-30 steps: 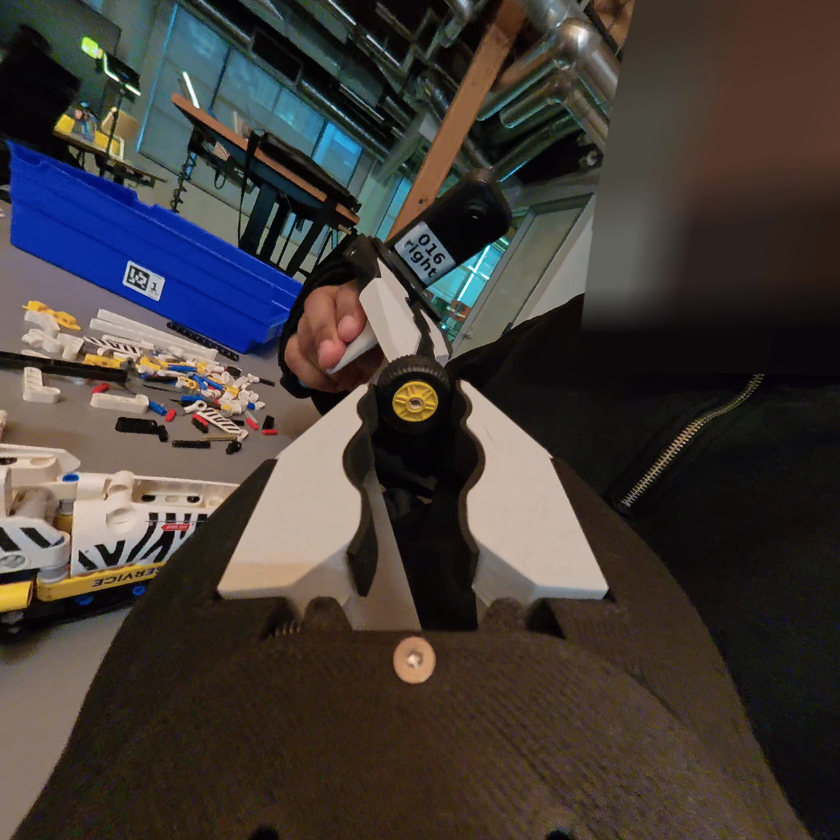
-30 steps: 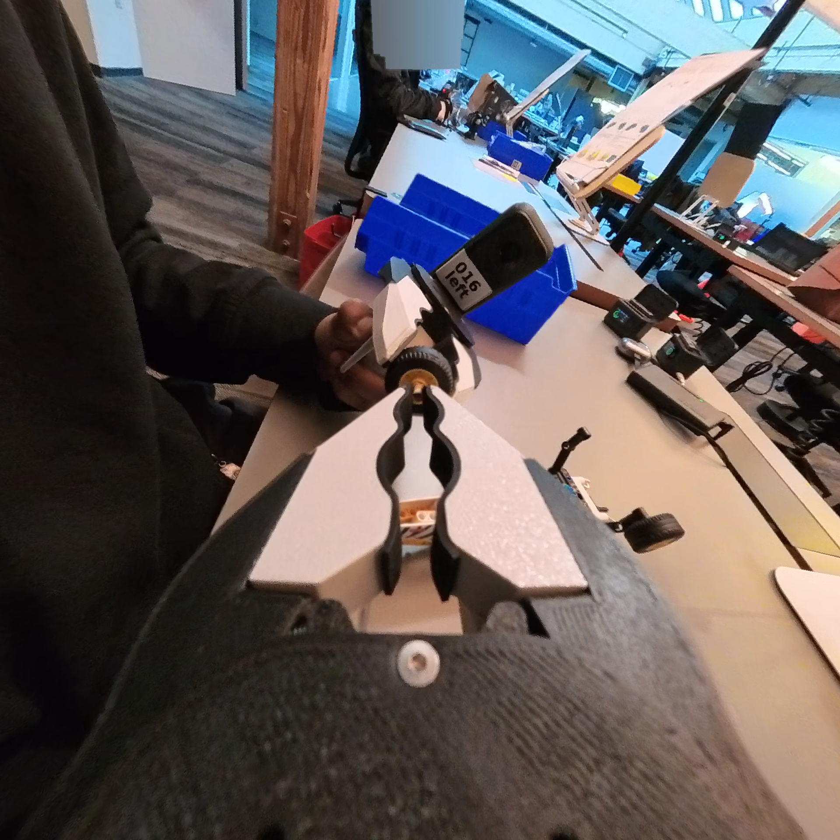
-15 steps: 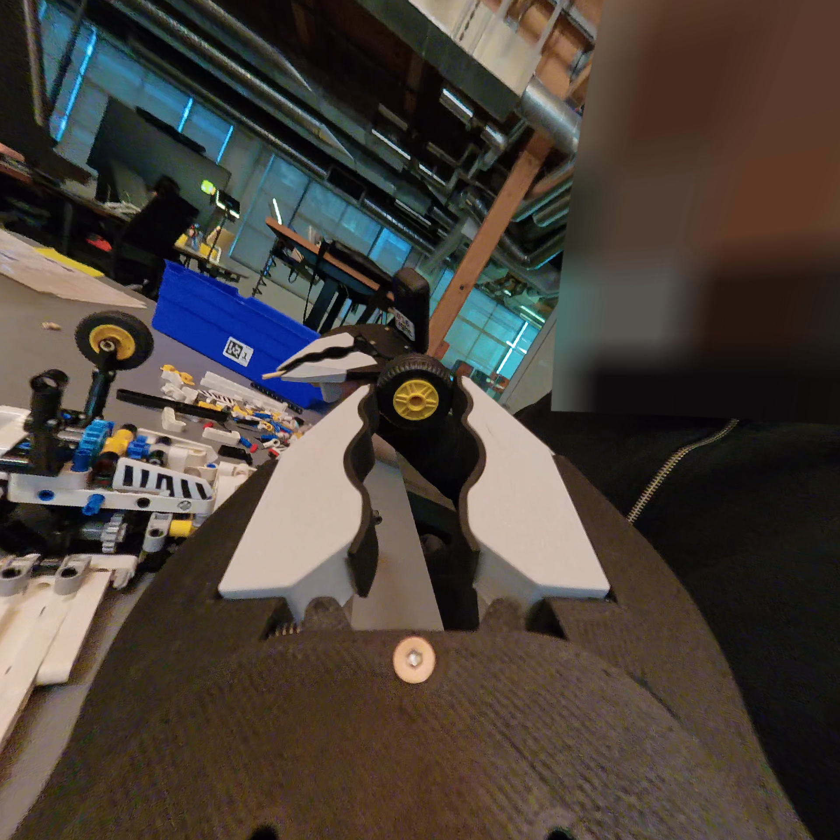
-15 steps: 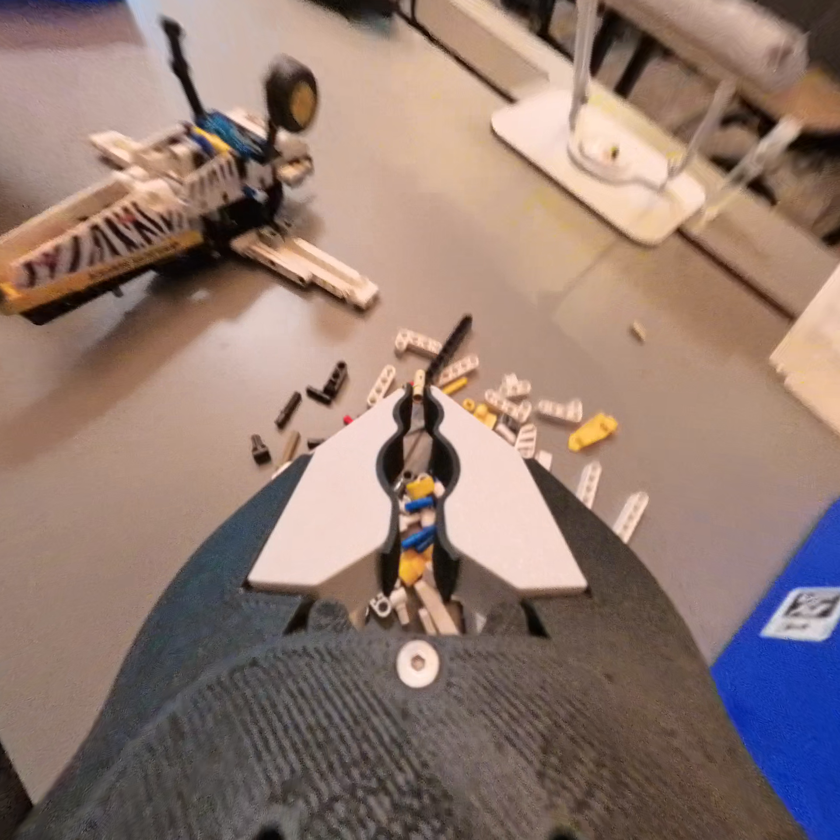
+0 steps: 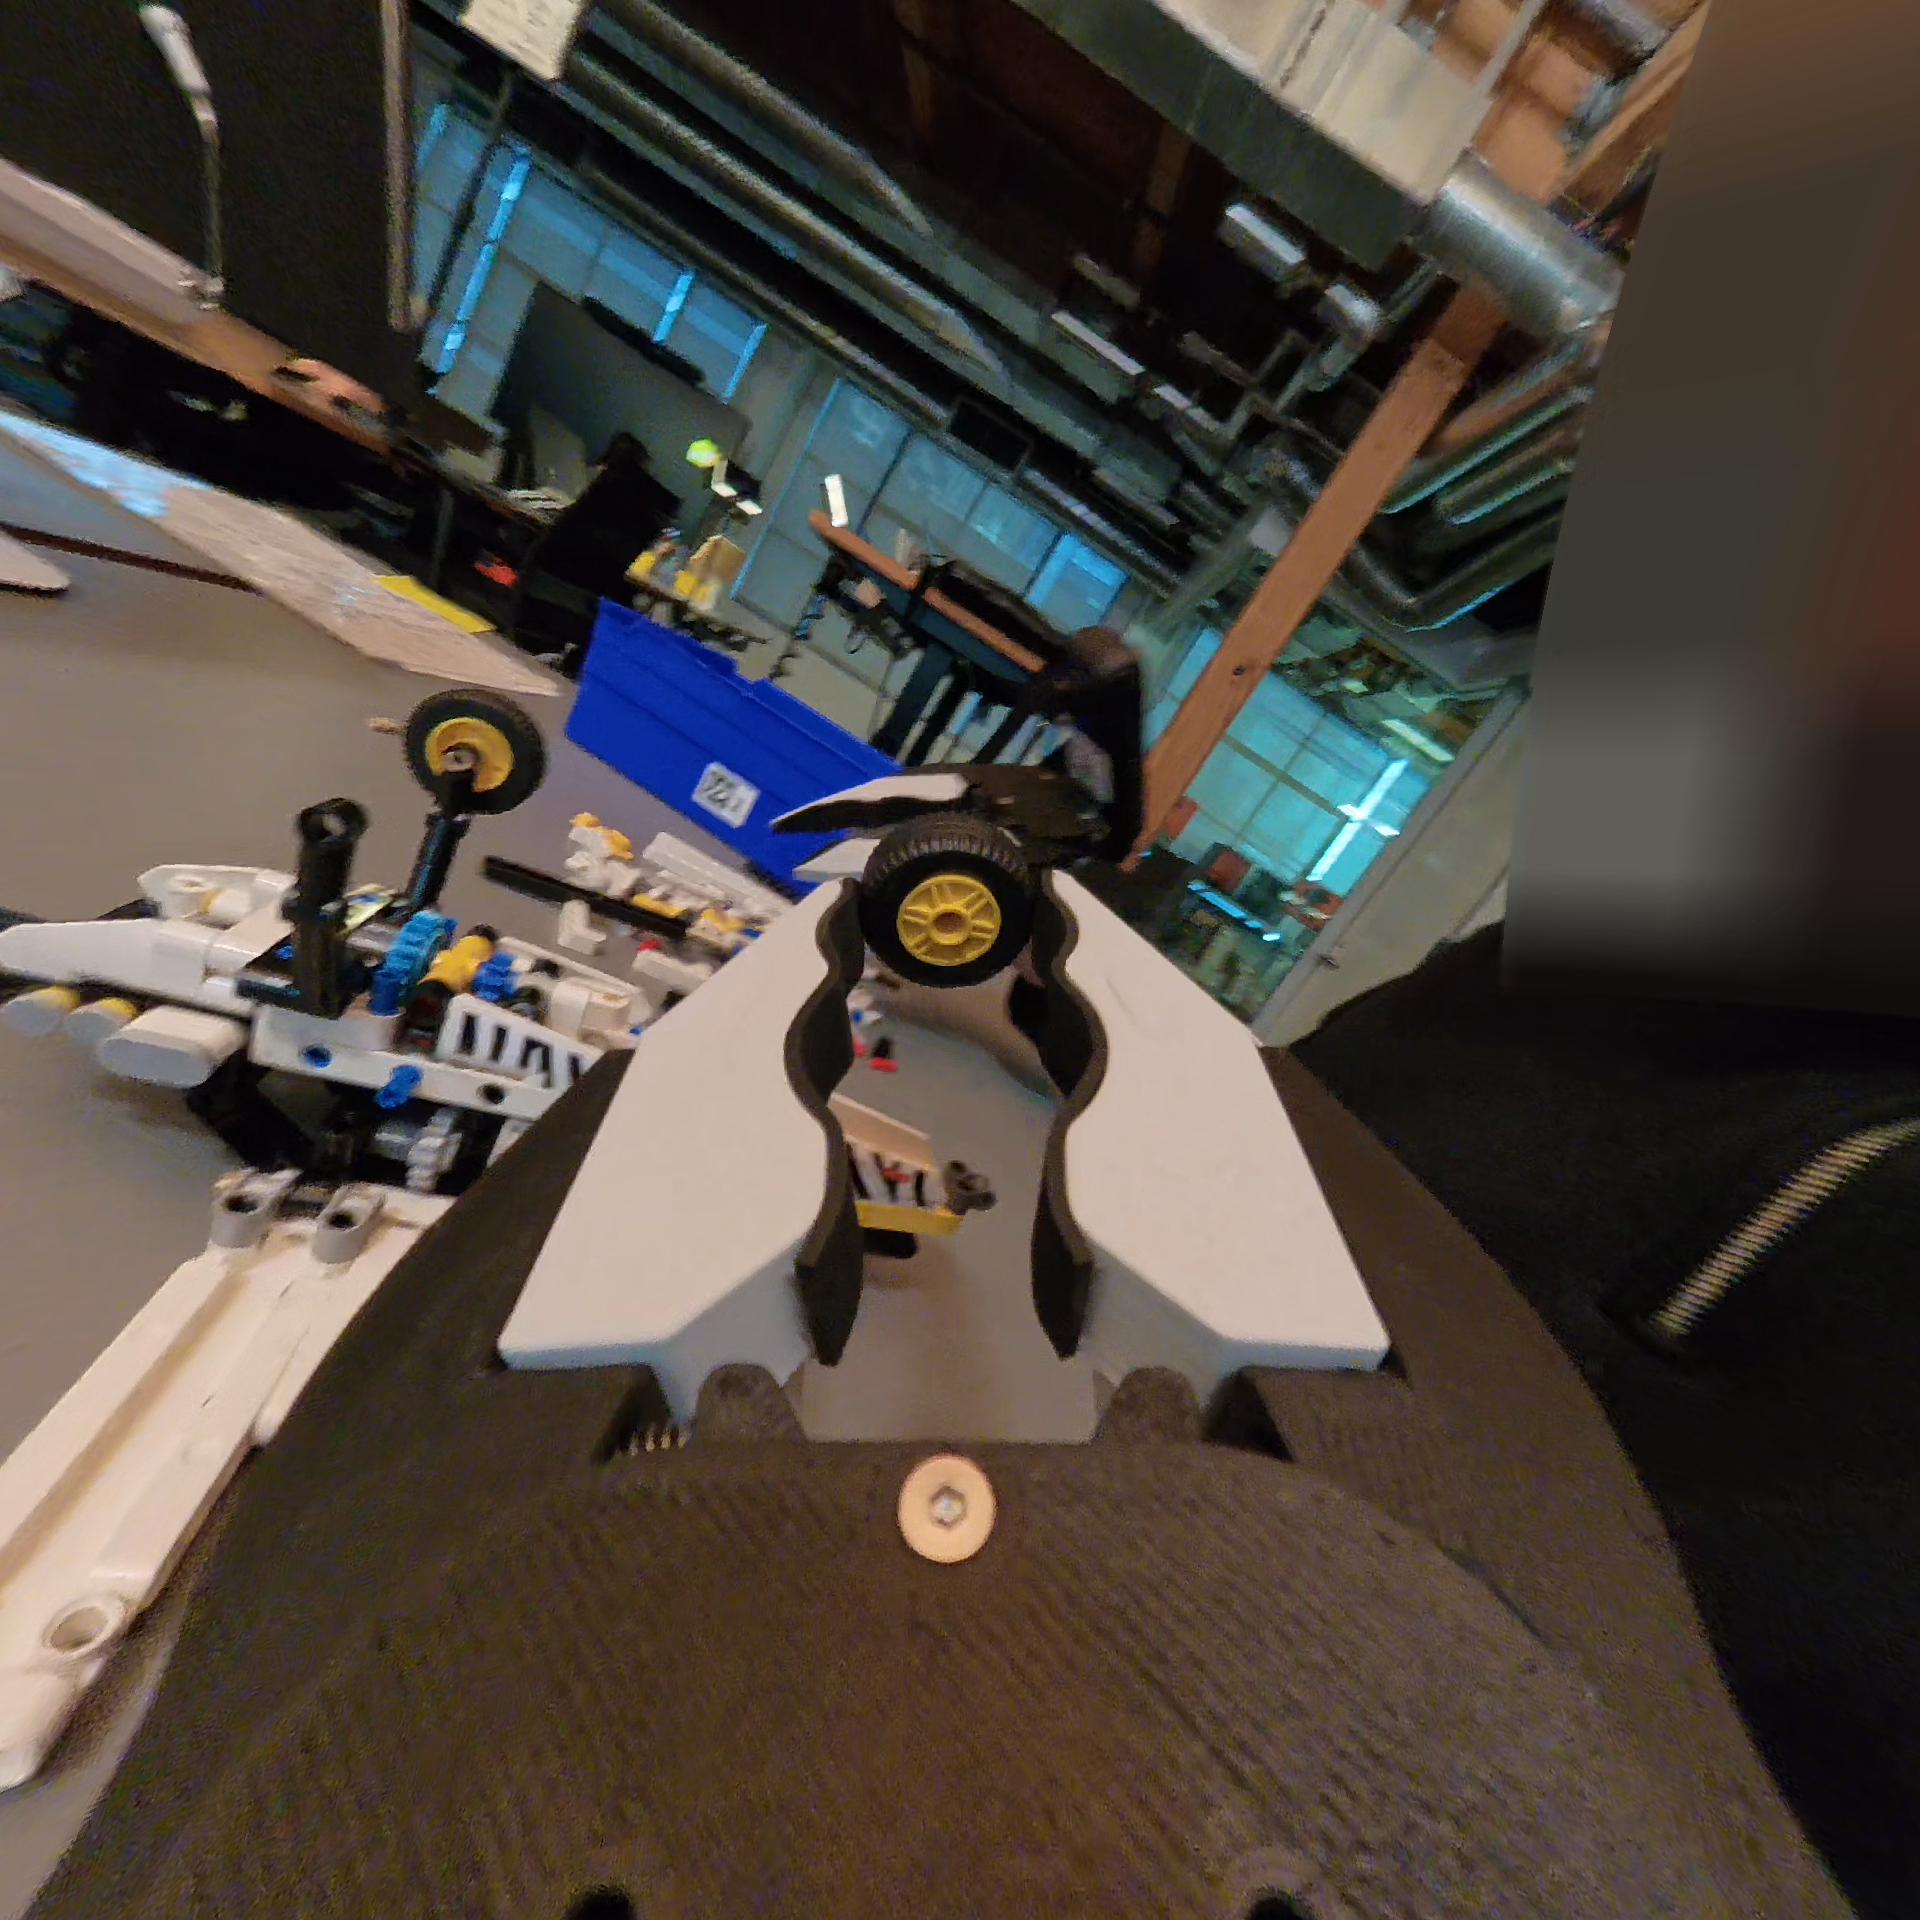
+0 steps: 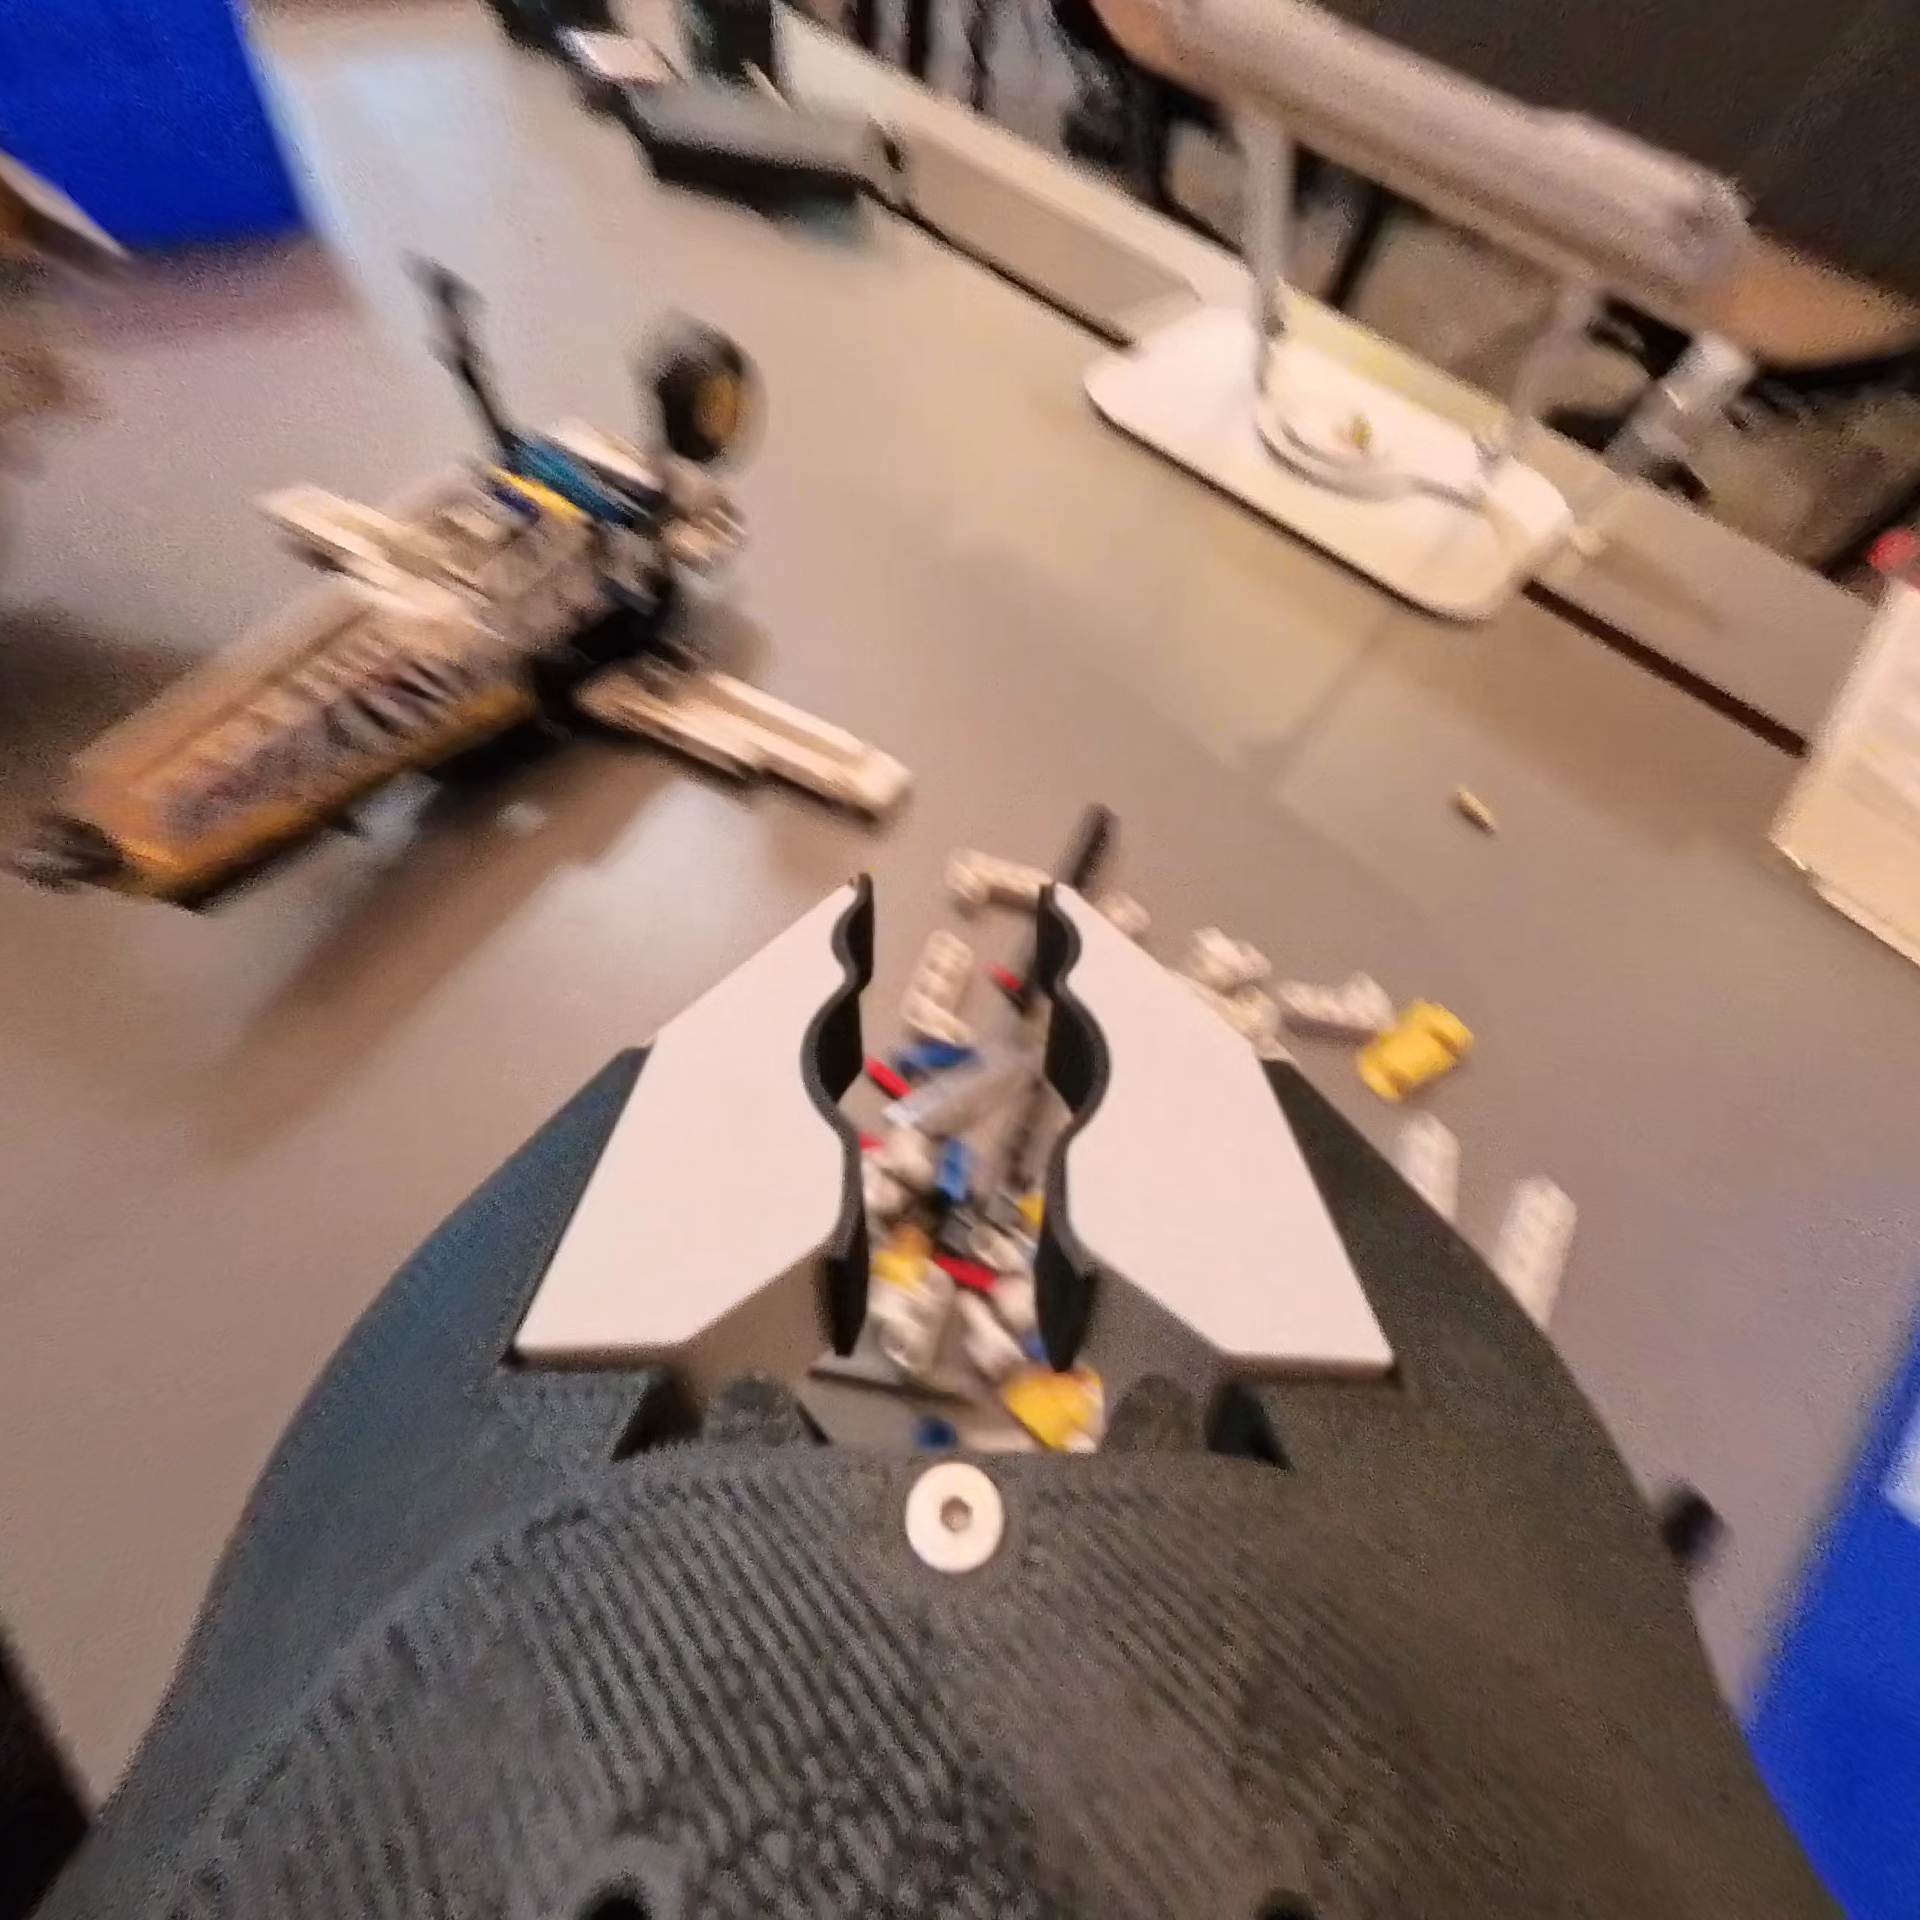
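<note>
My left gripper (image 5: 945,920) is shut on a black toy wheel with a yellow hub (image 5: 948,916), pinched at the fingertips and held above the table. My right gripper (image 6: 954,894) is open with nothing between its fingertips, and hovers over a pile of small loose building pieces (image 6: 956,1174). It also shows in the left wrist view (image 5: 831,831), jaws apart, just behind the held wheel. A white, black and yellow toy aircraft model (image 5: 343,997) lies on the grey table (image 5: 156,727), blurred in the right wrist view (image 6: 416,644). A second yellow-hubbed wheel (image 5: 473,750) stands on a strut of the model.
A blue bin (image 5: 707,727) stands behind the loose pieces. A white stand base (image 6: 1330,488) sits at the far right of the table. A yellow piece (image 6: 1413,1044) and white beams lie to the right of my right gripper. A person's dark zipped jacket (image 5: 1662,1195) fills the right. The left gripper's tips are roughly 20 cm from the right gripper's.
My right gripper left the held wheel, swung down over the loose pieces and opened; the small tan piece at its tips half a second ago is gone. My left gripper turned toward the table, still holding the wheel.
</note>
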A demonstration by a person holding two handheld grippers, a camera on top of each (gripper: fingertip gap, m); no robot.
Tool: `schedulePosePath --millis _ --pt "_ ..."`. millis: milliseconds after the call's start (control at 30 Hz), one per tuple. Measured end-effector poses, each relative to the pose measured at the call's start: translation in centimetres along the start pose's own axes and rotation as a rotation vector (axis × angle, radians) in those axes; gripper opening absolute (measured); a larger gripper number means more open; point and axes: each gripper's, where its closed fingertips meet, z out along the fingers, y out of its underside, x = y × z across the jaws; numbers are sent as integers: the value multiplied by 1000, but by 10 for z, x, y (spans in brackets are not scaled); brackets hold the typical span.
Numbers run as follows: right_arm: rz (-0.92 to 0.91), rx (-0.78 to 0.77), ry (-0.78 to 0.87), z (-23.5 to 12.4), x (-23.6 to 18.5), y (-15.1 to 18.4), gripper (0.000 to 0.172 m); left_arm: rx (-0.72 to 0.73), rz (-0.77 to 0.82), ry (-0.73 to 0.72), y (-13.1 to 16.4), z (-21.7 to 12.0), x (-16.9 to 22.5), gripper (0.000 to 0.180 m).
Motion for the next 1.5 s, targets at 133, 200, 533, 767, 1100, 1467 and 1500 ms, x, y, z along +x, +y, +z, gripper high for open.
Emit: schedulePosePath --millis 133,200,533,767,1100,1467,1500 --pt "0 196 -233 6 -82 -50 29 -179 182 -306 25 8 -34 28" --pt "-11 225 -308 18 -113 -63 29 -274 332 -440 34 9 -44 28" --pt "260 212 -613 45 -165 -92 46 -299 663 -587 28 10 -35 28" --pt "347 140 -726 44 -170 -86 16 -336 882 -607 36 22 -24 28" --pt "428 288 -864 16 -170 -106 15 -63 62 -47 21 30 14 32" --pt "424 359 -889 6 -164 -109 17 -62 -29 80 24 29 24 9" --pt "416 357 -883 5 -162 -108 20 -56 -30 86 23 28 25 9"
